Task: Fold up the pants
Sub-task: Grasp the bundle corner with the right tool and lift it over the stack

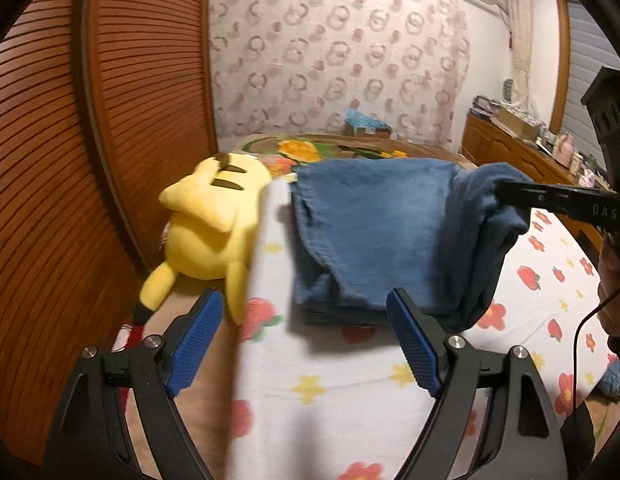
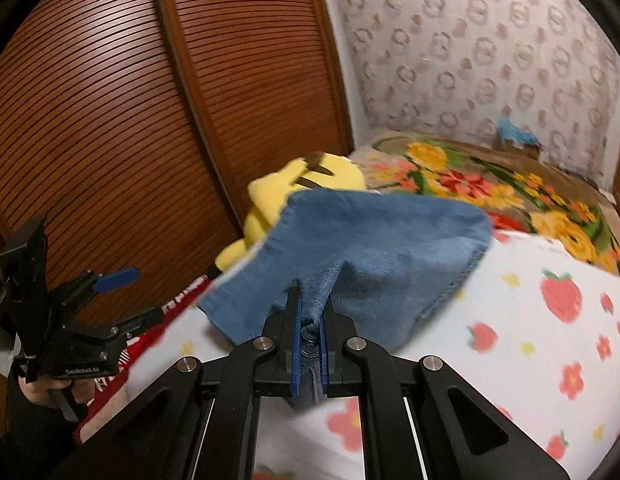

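Blue pants [image 2: 374, 240], soft and limp, are being held at a bunched edge by the right gripper [image 2: 310, 340]; the left gripper [image 1: 306, 336] is being kept apart, empty.

Slatted wooden wardrobe doors [image 1: 110, 120], ring-patterned curtain [image 1: 334, 56], wooden dresser [image 1: 518, 156], flowered bedspread [image 2: 530, 320]

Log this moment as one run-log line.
right gripper: shut on pants, lifting edge | left gripper: open, empty | plush toy: beside pants

Blue denim pants [image 1: 370, 232], yellow plush toy [image 1: 210, 232], white strawberry-and-flower blanket [image 1: 350, 392], brown slatted doors [image 1: 70, 140]
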Action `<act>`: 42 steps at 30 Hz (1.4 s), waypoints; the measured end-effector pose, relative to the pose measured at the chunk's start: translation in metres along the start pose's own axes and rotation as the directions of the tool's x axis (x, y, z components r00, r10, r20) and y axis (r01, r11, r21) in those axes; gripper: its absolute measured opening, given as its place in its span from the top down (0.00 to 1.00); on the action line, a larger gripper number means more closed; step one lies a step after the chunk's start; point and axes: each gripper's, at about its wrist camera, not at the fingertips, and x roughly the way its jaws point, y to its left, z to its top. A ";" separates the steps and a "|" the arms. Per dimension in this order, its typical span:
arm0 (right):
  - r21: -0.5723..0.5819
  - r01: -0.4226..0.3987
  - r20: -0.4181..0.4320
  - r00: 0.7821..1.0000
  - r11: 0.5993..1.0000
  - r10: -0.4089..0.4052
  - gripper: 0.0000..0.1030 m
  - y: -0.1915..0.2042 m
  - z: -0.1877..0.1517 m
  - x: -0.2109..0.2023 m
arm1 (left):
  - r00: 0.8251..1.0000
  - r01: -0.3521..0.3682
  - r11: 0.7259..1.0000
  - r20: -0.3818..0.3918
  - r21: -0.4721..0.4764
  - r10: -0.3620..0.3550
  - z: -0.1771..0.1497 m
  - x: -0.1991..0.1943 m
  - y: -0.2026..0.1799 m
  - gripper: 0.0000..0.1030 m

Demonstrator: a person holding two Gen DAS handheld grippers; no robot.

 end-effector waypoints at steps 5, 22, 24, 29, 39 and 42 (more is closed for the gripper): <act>-0.028 -0.066 0.005 0.998 0.997 0.066 0.94 0.017 0.006 0.024 | 1.000 -0.027 0.999 0.006 -0.037 0.027 -0.002 -0.006 0.021 0.18; 0.009 -0.184 -0.110 0.977 0.983 0.183 0.94 0.014 -0.026 0.084 | 0.999 -0.037 0.997 0.030 -0.067 0.039 -0.001 -0.014 0.033 0.18; 0.020 -0.167 -0.130 0.977 0.986 0.168 0.94 0.009 -0.030 0.091 | 0.999 -0.032 0.997 0.031 -0.064 0.034 0.001 -0.012 0.030 0.18; 0.026 -0.168 -0.136 0.976 0.985 0.170 0.83 0.000 -0.042 0.091 | 0.999 -0.028 0.998 0.031 -0.058 0.030 0.011 -0.007 0.022 0.18; -0.053 -0.127 -0.048 0.991 0.991 0.124 0.67 0.003 -0.048 0.033 | 0.999 0.015 0.998 0.044 -0.055 -0.013 0.024 -0.005 -0.007 0.18; -0.026 -0.098 -0.022 0.995 0.995 0.098 0.67 -0.009 -0.058 0.011 | 0.998 0.031 0.999 0.048 -0.032 -0.029 0.027 -0.005 -0.022 0.18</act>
